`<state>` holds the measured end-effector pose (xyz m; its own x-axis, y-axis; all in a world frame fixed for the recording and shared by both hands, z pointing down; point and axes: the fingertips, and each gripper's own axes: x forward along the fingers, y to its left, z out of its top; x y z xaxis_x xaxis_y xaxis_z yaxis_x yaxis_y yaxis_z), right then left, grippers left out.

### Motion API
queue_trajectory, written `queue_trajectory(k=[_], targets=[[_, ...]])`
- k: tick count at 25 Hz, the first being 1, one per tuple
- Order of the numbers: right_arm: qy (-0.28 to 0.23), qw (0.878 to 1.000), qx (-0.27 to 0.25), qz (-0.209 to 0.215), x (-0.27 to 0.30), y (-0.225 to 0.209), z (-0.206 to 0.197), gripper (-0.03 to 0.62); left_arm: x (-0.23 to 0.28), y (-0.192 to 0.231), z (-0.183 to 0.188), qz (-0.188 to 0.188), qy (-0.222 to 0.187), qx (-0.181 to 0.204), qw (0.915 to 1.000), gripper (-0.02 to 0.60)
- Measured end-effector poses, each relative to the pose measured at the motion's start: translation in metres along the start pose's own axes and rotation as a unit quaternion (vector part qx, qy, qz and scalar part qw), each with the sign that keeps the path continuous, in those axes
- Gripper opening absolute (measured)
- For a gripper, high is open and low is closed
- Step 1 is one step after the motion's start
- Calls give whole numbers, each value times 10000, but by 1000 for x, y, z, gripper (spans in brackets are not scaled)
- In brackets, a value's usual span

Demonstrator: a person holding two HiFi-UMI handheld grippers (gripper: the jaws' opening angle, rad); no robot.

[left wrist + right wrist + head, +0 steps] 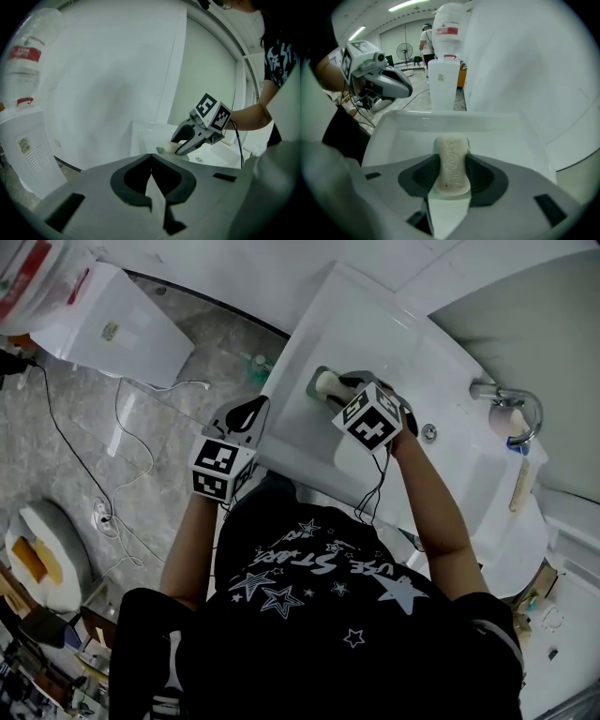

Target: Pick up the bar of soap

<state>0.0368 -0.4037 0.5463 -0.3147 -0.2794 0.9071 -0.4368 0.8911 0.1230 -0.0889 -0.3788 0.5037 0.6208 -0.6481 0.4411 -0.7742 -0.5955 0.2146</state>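
Nearest the lens of the right gripper view, pinches the bar of soap (451,176) in the right gripper (452,158), both dark pads tight against its long sides. Shows as a cream, rounded bar on its narrow edge, long axis running away from the camera. Carries a flowing script stamped along its upper face, seemingly "Safeguard", though too softly pressed to be sure. Hangs at or just over a greenish soap dish (313,388) at the near corner of the white sink (501,136); cannot tell whether lifted clear or touching. Just beside the sink's edge, over the grey floor (141,484), holds the left gripper (151,156) with jaws pressed together tip to tip, empty. Lower in the head view, reads partly as "STARS" across a black T-shirt (328,596) strewn with white stars, with the other letters unclear. Farther along the sink, takes in a chrome tap (511,407). Beyond the sink, meets a white water dispenser (442,89) with a small front sticker too fine to read, topped by an upturned bottle (449,23) with a red label, its print illegible. Farthest off, catches a standing fan (405,49) and a person (425,40) beside it, under ceiling strip lights.
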Motion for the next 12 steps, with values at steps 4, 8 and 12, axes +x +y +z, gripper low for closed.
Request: queue_trajectory(k=[4, 8, 12], targets=[[-582, 9974, 306, -302, -26, -8, 4, 183, -4, -13, 7, 14, -73, 48, 10000, 11], [-1093, 9895, 791, -522, -53, -13, -4, 183, -5, -31, 12, -38, -140, 145, 9998, 11], [-1735, 9734, 1293, -747, -88, -14, -16, 183, -7, -54, 15, -104, -207, 234, 9995, 11]])
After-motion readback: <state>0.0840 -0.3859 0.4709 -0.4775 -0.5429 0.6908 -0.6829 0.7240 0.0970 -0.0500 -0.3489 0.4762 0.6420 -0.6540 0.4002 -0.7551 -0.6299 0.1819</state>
